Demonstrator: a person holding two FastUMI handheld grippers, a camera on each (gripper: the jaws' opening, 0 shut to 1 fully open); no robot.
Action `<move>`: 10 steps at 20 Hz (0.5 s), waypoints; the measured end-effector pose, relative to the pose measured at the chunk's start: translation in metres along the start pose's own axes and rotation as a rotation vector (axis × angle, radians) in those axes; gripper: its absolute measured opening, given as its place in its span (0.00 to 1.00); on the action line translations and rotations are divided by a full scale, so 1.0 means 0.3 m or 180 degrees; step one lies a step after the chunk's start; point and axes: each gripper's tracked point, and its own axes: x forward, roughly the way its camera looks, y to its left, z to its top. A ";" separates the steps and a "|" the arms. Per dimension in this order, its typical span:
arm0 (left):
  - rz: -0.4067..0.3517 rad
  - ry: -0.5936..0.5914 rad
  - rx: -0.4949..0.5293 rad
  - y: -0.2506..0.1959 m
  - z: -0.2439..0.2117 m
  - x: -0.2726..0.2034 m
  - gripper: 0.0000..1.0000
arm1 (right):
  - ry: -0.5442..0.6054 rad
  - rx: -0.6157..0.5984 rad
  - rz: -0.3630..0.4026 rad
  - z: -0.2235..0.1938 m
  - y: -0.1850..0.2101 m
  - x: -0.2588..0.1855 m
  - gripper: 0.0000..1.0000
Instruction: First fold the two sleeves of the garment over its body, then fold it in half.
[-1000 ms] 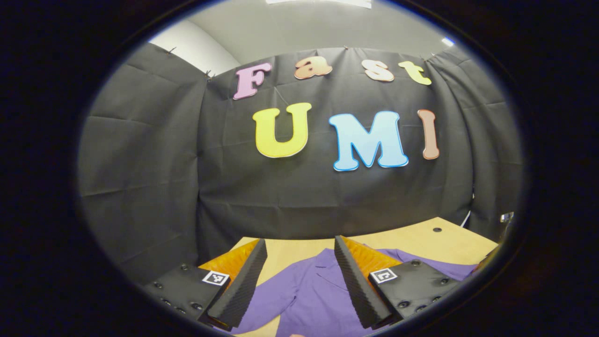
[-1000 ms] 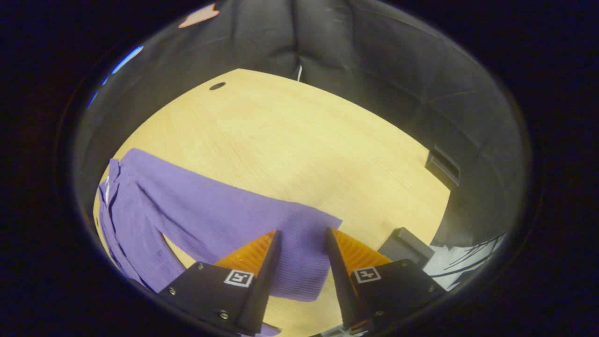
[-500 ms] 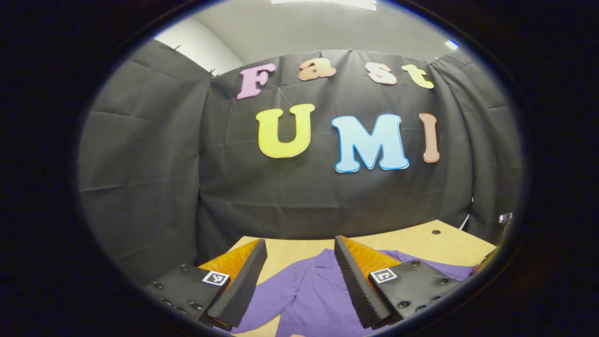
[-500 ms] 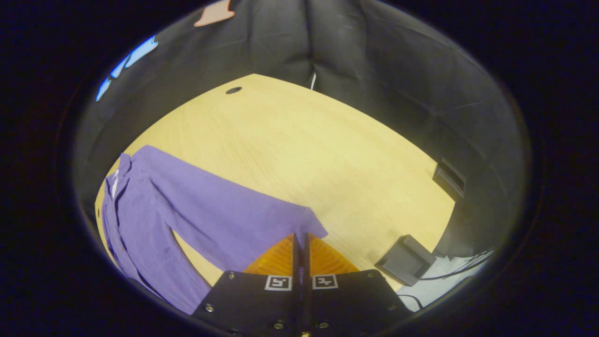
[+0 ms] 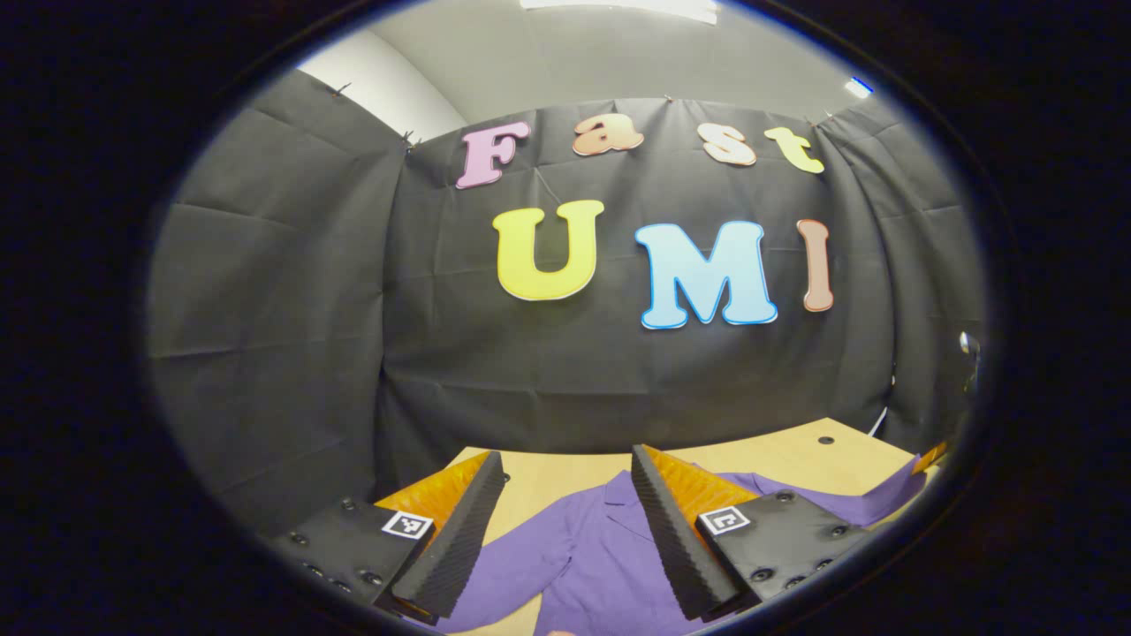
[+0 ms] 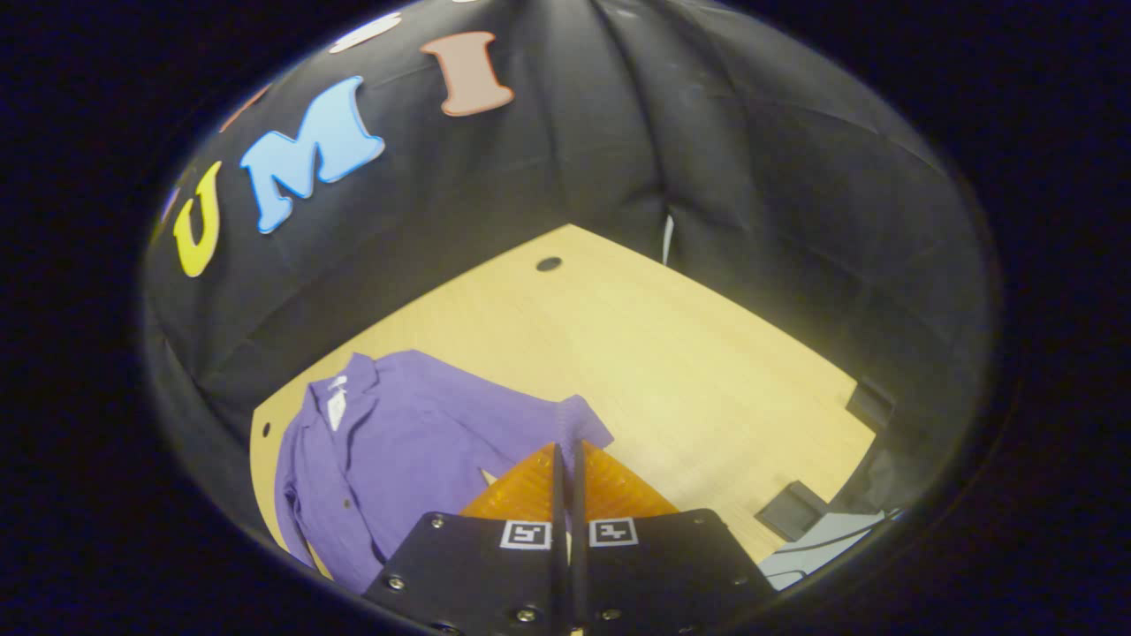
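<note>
A purple shirt lies on the wooden table, collar with a white label toward the far left. My right gripper is shut on the cuff of one sleeve and holds it up off the table, the sleeve draped back toward the body. In the left gripper view the shirt lies under my left gripper, which hovers open above the collar area with nothing between its fingers. The lifted sleeve rises at the right edge there.
A small round hole is in the table near its far edge. A dark box and a pale sheet with cables lie beyond the table's right side. Black cloth walls close in the table at the back.
The right gripper went from open around the sleeve cuff to shut on it, then lifted it and swung toward the shirt's body. The left gripper barely moved.
</note>
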 end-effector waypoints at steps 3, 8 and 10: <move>0.0049 0.0002 -0.0073 0.051 -0.002 -0.021 0.94 | -0.0206 -0.0235 0.0287 0.088 0.171 -0.065 0.01; 0.0254 0.0016 -0.0040 0.169 -0.023 -0.078 0.94 | -0.0355 -0.0613 0.0893 0.096 0.469 -0.167 0.01; 0.0359 0.0049 -0.0077 0.219 -0.038 -0.102 0.94 | -0.0311 -0.0850 0.1134 0.053 0.579 -0.203 0.01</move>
